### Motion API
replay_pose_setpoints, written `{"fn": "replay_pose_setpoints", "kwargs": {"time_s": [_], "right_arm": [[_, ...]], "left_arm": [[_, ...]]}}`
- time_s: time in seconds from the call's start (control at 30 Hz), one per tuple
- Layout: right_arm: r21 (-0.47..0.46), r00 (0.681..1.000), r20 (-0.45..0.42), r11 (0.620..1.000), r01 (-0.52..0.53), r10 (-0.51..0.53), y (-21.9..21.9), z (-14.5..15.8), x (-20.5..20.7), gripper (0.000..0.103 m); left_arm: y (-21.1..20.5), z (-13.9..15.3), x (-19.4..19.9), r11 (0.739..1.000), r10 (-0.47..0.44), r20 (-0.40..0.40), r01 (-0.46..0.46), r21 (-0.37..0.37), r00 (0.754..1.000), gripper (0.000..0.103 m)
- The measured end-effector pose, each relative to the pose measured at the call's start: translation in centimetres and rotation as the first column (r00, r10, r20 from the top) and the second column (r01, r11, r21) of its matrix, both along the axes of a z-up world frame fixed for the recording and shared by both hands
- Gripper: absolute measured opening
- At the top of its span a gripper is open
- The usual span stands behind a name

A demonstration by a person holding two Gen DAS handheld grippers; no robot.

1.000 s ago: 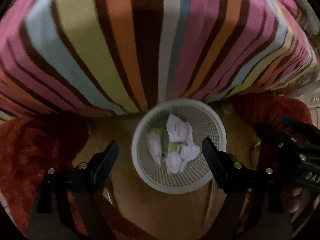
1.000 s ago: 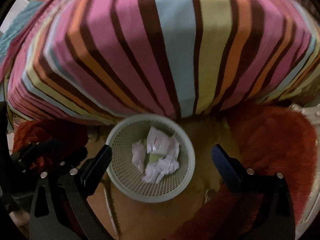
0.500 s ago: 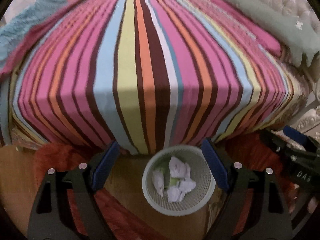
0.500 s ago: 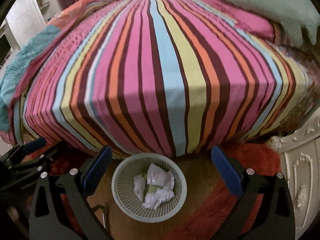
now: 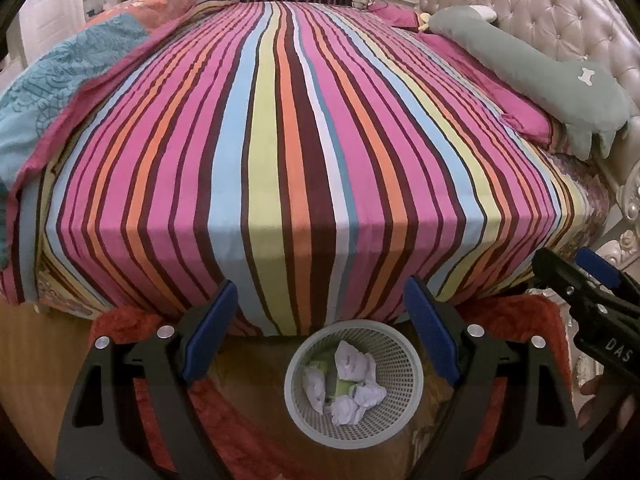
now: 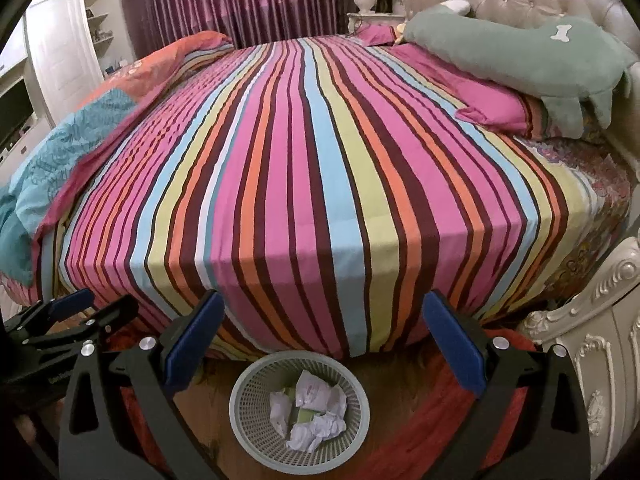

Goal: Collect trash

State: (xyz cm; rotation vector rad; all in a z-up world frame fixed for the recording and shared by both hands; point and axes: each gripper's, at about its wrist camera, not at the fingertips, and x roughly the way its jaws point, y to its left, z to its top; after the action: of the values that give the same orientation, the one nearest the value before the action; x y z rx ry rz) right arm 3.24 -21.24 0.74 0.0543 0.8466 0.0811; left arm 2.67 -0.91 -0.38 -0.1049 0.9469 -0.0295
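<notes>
Both tools have lifted away from the basket (image 5: pixel 353 384) and tipped up, so the whole striped bed (image 5: pixel 304 152) now shows where a second ago only its edge did. The left tool (image 5: pixel 324 336) and right tool (image 6: pixel 324 344) both gape, released and empty. The crumpled paper (image 6: pixel 308 412) lies in the basket on the floor; no trash shows on the bed, so collecting looks finished.

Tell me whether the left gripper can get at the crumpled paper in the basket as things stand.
Probably yes. The left gripper is open and empty, the basket stands uncovered on the floor just below it, and the crumpled paper lies loose on top. Nothing sits between them; the bed edge is behind the basket, not over it.
</notes>
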Motion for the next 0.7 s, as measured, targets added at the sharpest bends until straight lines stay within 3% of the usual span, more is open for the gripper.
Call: {"fn": "replay_pose_setpoints", "kwargs": {"time_s": [0.7], "right_arm": [[-0.030,0.999,0.032,0.999,-0.017,0.018,0.83,0.57,-0.38,0.095]], "left_arm": [[0.21,0.17,-0.02,1.000,-0.002,0.013,0.002,-0.005,1.000,0.083]]}}
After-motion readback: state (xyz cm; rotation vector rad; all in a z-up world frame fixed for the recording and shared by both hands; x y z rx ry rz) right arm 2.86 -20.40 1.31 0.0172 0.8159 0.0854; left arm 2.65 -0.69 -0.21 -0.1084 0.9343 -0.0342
